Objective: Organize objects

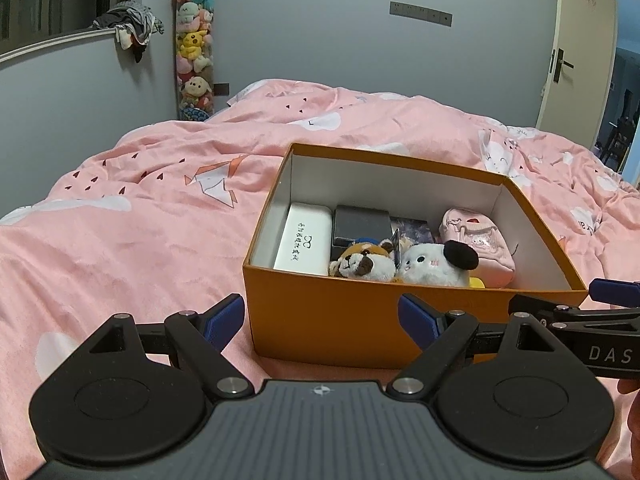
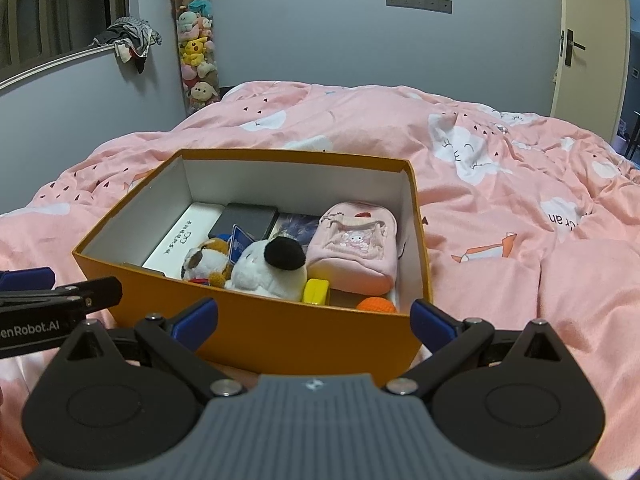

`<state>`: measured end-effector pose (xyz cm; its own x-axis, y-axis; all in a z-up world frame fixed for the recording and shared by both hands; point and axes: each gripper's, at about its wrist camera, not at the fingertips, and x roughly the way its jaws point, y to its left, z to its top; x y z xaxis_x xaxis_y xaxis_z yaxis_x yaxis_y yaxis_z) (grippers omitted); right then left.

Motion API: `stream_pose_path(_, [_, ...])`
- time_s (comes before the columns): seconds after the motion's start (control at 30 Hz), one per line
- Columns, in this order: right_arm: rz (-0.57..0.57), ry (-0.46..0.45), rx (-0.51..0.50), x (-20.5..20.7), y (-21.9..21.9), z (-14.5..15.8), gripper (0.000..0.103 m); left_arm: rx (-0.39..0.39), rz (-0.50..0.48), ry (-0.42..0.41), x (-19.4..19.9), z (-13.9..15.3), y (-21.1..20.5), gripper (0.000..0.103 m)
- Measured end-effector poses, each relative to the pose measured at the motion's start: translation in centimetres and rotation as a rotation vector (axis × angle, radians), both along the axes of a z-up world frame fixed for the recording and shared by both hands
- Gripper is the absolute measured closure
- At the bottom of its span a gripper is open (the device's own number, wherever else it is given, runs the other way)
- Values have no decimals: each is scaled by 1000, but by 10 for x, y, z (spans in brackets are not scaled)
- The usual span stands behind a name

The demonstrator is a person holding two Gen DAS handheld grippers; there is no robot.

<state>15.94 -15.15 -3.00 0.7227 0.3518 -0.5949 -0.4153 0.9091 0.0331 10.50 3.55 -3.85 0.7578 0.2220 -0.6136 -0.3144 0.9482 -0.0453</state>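
- Orange card forms the box (image 1: 332, 320), which is sitting on a pink quilt (image 1: 140, 240) with its top open and its near wall facing both grippers.
- Inside, a white case (image 1: 304, 244) is lying along the left wall, with a dark box (image 1: 362, 224) beside it, a brown plush (image 1: 362, 266) and a white plush (image 1: 434, 266) at the front, and a pink pouch (image 1: 480, 240) to the right.
- In the right wrist view a yellow piece (image 2: 316, 292) and an orange ball (image 2: 376, 305) are also being shown in the near right corner.
- Nothing loose is being seen on the quilt, so the sorting is probably close to done, though what lies behind the cameras cannot be judged.
- The left gripper (image 1: 320, 320) is being held wide apart and empty, just short of the near wall; the right gripper (image 2: 314, 320) is likewise spread wide with nothing between its fingers.
- If the box is to be moved, its two ends should be approached level and taken together, so that the thin card is not being twisted.
- The soft quilt is giving poor support, so any push should be kept gentle and the plush toys left undisturbed.
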Motion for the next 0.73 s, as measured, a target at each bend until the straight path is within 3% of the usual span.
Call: stream_pose_path(0.73, [-10,27,4,1,-2,-3,1,26,-10,10,1,-2,-4,2])
